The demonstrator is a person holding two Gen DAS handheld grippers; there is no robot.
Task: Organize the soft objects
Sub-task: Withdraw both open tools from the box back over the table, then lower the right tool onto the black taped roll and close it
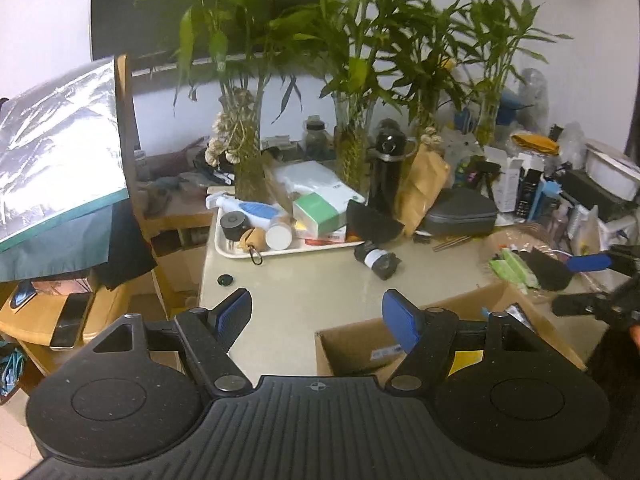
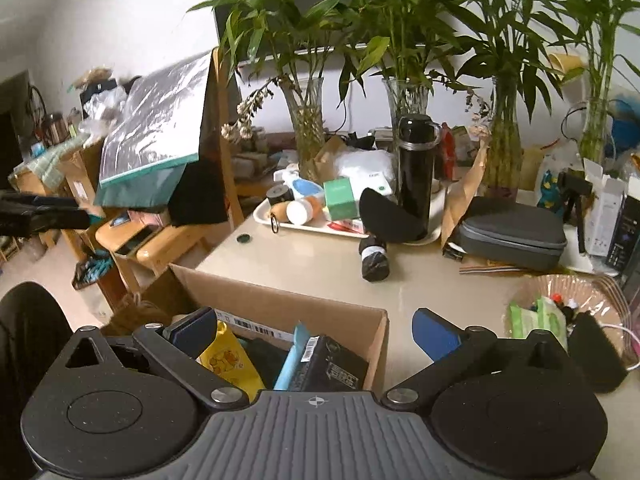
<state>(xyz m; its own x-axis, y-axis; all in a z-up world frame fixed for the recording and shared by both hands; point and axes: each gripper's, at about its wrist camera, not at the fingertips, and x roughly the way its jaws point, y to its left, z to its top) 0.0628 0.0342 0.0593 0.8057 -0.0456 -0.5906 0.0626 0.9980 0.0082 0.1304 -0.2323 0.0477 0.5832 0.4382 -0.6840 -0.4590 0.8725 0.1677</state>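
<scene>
My left gripper [image 1: 316, 316] is open and empty above the beige table's front, left of an open cardboard box [image 1: 360, 340]. My right gripper [image 2: 316, 332] is open and empty over the same box [image 2: 280, 304], which holds a yellow pouch [image 2: 228, 356], a blue packet and a dark box. A black rolled soft bundle [image 1: 376, 258] lies on the table; it also shows in the right wrist view [image 2: 374, 258]. A black soft pad [image 1: 372, 222] leans on the tray's edge [image 2: 386, 216]. The right gripper shows at the right edge of the left wrist view [image 1: 592, 280].
A white tray [image 1: 228, 252] holds bottles and a green box. A black flask [image 2: 416, 172], grey zip case [image 2: 512, 232], plant vases and clutter line the back. A clear bag [image 2: 560, 312] with green packs lies at right. Wooden stools stand left.
</scene>
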